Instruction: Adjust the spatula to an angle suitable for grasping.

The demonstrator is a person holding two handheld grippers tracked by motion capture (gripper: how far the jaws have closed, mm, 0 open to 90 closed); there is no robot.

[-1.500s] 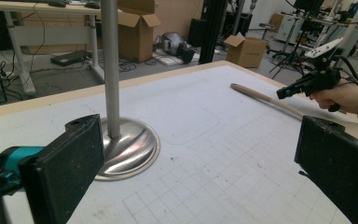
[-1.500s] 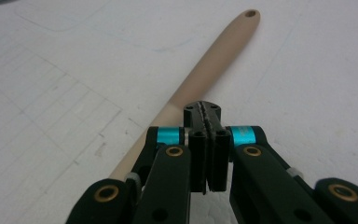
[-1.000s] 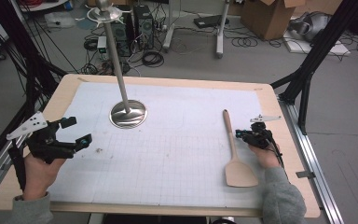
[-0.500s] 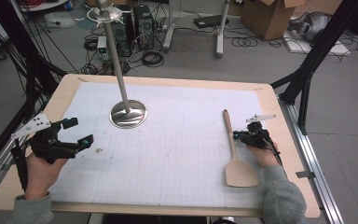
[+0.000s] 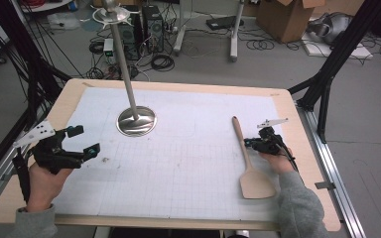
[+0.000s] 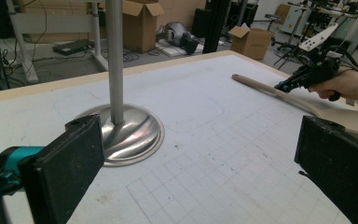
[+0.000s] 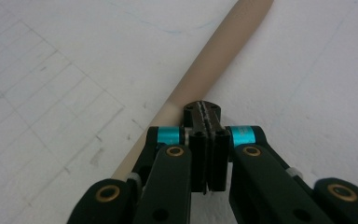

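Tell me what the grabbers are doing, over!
Left gripper open, empty. Right gripper shut beside long wooden spatula, lying flat. Shiny metal stand well clear.

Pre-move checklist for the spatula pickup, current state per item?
1. Right gripper at the wooden spatula handle: ok, its tips sit right against the handle in the high view.
2. Right jaws open enough to take the handle: not ok, the right gripper view shows them pressed together with nothing between.
3. Spatula flat on the white mat: ok, blade toward the person, handle pointing away.
4. Left gripper ready: ok, jaws wide open, nothing held, hovering at the left edge of the mat.
5. Metal stand out of the way: ok, its base is well apart from the spatula.
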